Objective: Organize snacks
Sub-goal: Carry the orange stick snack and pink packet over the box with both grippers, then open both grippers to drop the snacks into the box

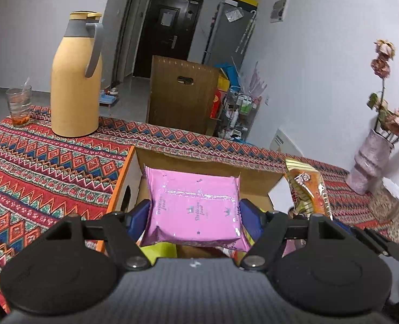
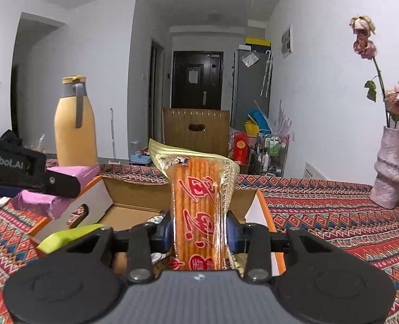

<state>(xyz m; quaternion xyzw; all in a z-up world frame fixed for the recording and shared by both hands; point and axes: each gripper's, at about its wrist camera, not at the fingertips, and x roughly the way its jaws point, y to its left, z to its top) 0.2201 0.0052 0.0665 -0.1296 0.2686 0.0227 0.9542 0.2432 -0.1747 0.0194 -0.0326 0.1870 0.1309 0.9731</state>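
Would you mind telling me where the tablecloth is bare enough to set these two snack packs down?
Free: the cloth between the cardboard box and the pink vase, and the stretch left of the box, in front of the yellow thermos and the glass. Crowded: the box interior, which already holds wrappers.

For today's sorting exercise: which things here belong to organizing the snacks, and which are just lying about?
Job: pink packet in left gripper; orange stick-snack packet in right gripper; cardboard box.
Lying about: yellow flask; glass; vase.

Each tool (image 1: 195, 216) is black with blue finger pads (image 2: 168, 233), silver screws and a ribbed grey body
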